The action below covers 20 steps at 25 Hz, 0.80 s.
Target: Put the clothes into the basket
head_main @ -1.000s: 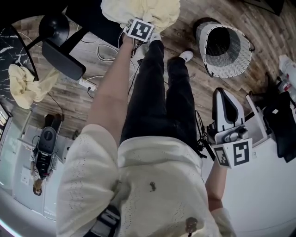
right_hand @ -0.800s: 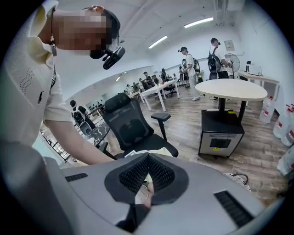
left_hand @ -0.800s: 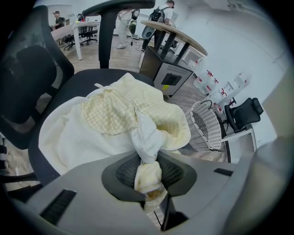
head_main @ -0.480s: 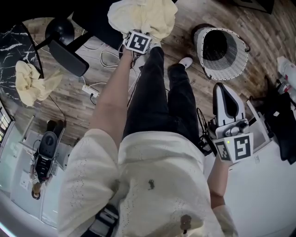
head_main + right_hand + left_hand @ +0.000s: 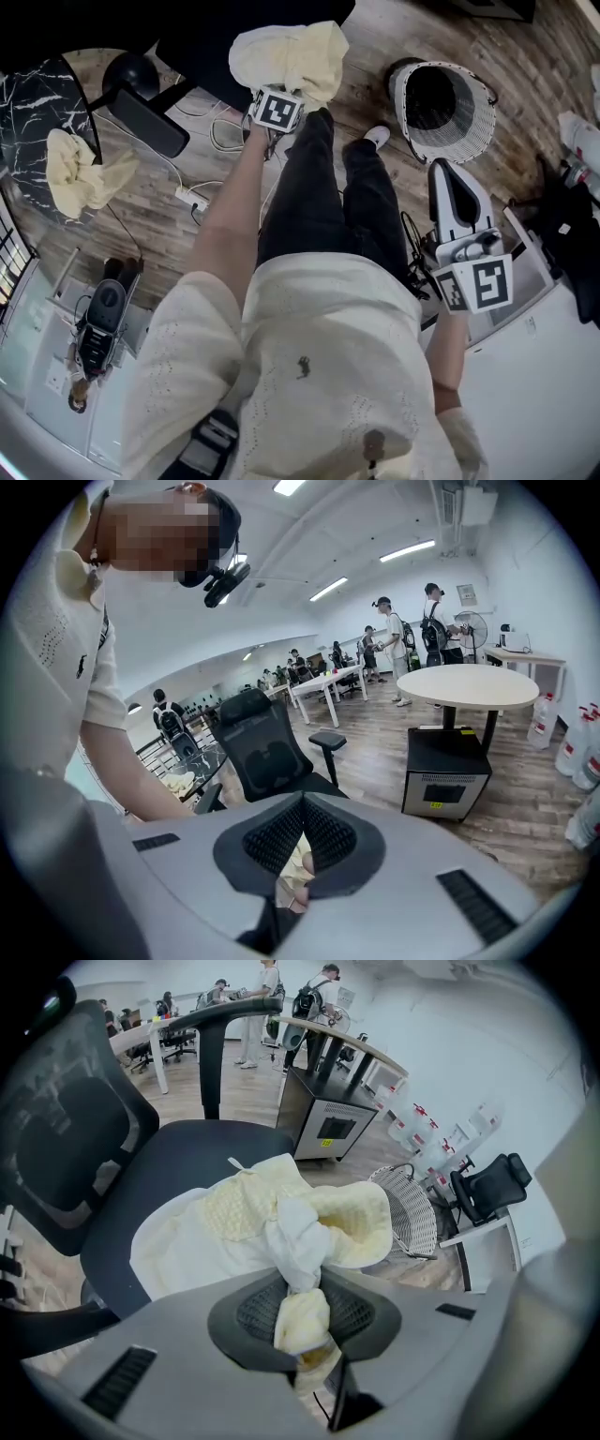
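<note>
The left gripper (image 5: 302, 1283) had its jaws clamped on a twisted fold of the cream garment (image 5: 248, 1218). The garment hung bunched over the chair (image 5: 178, 1162) seat, well apart from the basket (image 5: 466, 127). The basket stood upright on the wood floor (image 5: 525, 56), its round mouth fully exposed. Between it and the garment lay a strip of bare floor, broken only by the person's shoe (image 5: 377, 112) just beside the basket's wall. The right gripper (image 5: 302, 806) was near the basket, on the person's side of it, jaws closed tip to tip. A pale patch showed low in their gap, possibly something behind them. The edge of a white desk (image 5: 553, 375) hemmed in that gripper's outer side. A second cloth (image 5: 80, 169) lay on the marble table (image 5: 33, 103), far from the basket, beyond the chair.
</note>
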### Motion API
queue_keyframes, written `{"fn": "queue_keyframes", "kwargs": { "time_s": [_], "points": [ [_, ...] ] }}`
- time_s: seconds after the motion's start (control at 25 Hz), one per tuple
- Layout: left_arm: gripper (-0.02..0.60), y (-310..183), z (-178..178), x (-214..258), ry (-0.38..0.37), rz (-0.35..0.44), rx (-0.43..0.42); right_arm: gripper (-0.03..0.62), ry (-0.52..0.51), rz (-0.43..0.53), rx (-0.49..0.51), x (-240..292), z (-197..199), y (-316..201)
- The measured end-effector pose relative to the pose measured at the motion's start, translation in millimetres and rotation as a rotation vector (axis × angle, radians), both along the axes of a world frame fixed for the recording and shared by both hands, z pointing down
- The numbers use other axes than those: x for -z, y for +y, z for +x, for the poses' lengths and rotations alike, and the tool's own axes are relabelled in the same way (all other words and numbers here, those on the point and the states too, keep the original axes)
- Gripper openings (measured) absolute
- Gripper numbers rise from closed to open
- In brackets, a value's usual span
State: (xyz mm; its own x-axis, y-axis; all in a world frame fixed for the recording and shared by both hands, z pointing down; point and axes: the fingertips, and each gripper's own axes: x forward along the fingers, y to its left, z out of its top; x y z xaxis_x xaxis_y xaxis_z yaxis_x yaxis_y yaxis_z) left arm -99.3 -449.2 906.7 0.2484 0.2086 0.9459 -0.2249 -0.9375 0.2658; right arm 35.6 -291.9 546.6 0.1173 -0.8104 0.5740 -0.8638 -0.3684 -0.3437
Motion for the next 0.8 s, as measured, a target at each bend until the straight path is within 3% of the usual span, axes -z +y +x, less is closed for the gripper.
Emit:
{"fn": "queue_keyframes", "kwargs": {
  "time_s": [0.28,0.56,0.8],
  "points": [
    [0.098,2.0,0.4,40.3,0.029,0.013,-0.008,0.008,0.026,0.022,-0.007,27.2,6.1,6.5],
    [0.098,-2.7,-19.7,75.7,0.0,0.038,-0.009,0.008,0.049,0.047,0.005,52.0,7.1,-1.3],
    [0.098,-0.4,-17.8,110.4,0.051,0.026,0.019,0.008,0.061,0.061,0.005,66.3,10.7,-5.5]
  ]
}}
